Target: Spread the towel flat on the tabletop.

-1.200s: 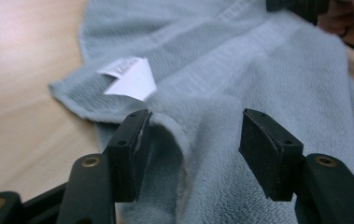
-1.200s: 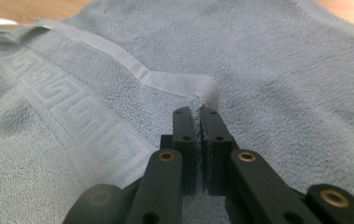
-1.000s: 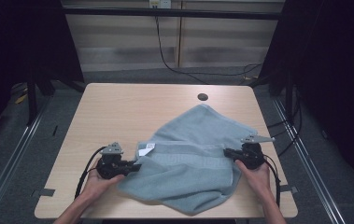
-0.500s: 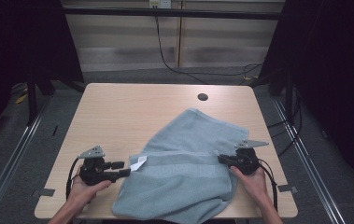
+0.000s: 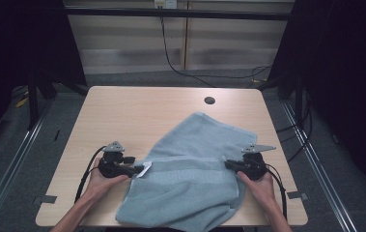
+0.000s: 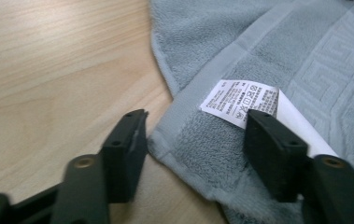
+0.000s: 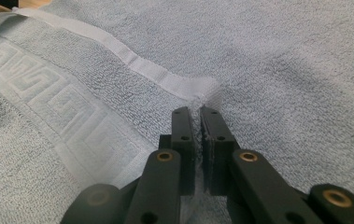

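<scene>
A light blue towel (image 5: 195,164) lies rumpled on the wooden table (image 5: 137,116), and its near part reaches the front edge. My left gripper (image 5: 134,170) sits at the towel's left corner. Its jaws have just been opening, and they now stand open. In the left gripper view the left gripper (image 6: 195,126) has the towel (image 6: 305,51) corner and the white care label (image 6: 240,100) lying loose between its jaws, unpressed. My right gripper (image 5: 230,165) is at the right edge. In the right gripper view the right gripper (image 7: 197,114) is shut on a pinch of the towel (image 7: 282,60) hem.
A small round cable hole (image 5: 209,100) sits near the table's far edge. Bare wood extends left of and behind the towel. Black cables trail from both grippers over the front of the table. Dark frame posts stand at both sides beyond the table.
The left gripper's jaws opened and let go of the towel corner; the hand drew left, then came back to the corner. The towel slid toward the front edge. The right gripper barely moved.
</scene>
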The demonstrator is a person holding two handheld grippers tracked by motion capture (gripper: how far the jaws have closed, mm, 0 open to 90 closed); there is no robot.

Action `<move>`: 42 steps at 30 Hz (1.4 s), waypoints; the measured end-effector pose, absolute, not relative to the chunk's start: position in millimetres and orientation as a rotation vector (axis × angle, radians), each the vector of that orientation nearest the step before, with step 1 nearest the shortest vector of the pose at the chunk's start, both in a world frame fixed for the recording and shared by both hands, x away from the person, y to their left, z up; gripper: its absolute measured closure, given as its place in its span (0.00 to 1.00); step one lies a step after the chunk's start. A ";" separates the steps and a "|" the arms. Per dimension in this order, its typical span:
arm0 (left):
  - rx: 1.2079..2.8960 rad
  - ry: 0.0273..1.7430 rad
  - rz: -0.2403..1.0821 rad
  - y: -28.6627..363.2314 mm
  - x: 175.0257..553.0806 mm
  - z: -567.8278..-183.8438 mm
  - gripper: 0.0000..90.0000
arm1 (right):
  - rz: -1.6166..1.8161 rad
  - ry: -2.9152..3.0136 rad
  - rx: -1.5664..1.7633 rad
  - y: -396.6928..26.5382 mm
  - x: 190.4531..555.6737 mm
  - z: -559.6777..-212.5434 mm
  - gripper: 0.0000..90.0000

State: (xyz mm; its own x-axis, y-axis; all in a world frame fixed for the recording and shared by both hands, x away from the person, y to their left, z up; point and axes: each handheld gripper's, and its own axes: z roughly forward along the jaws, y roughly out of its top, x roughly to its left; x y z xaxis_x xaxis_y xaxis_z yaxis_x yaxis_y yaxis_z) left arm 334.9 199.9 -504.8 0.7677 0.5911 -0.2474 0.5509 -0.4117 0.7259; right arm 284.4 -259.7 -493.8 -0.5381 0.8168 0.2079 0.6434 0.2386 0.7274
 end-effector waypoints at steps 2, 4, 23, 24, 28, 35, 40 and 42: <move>2.141 0.764 0.041 197.2 331.0 -504.8 0.70 | 1.182 2.295 1.377 -259.4 284.4 -494.3 0.95; 2.146 0.747 0.054 195.9 328.3 -502.3 0.84 | 1.186 2.292 1.373 -259.0 283.4 -493.0 0.95; 2.050 0.653 -0.014 181.5 320.1 -473.3 0.91 | 1.295 2.235 1.288 -265.0 234.4 -458.0 0.96; 2.067 0.661 -0.022 178.9 320.4 -478.0 0.91 | 1.281 2.245 1.296 -266.8 230.2 -460.9 0.96; 2.144 0.708 -0.023 172.7 324.7 -501.5 0.91 | 1.185 2.282 1.381 -273.0 228.7 -483.5 0.96; 2.143 0.747 -0.014 178.5 328.2 -505.5 0.91 | 1.088 2.320 1.401 -269.1 258.1 -499.9 0.96; 2.124 0.793 -0.001 190.7 331.4 -505.6 0.91 | 1.074 2.287 1.411 -256.8 307.9 -502.5 0.97; 2.116 0.812 0.010 197.6 333.9 -505.5 0.91 | 1.078 2.285 1.399 -248.9 322.0 -503.3 0.97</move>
State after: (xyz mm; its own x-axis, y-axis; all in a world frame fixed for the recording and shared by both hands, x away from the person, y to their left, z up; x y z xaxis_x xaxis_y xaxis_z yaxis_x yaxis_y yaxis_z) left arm 333.9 197.6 -505.5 0.7892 0.5523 -0.2685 0.5457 -0.4300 0.7193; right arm 322.0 -248.9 -503.3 -0.5065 0.8478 0.1572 0.6605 0.2643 0.7028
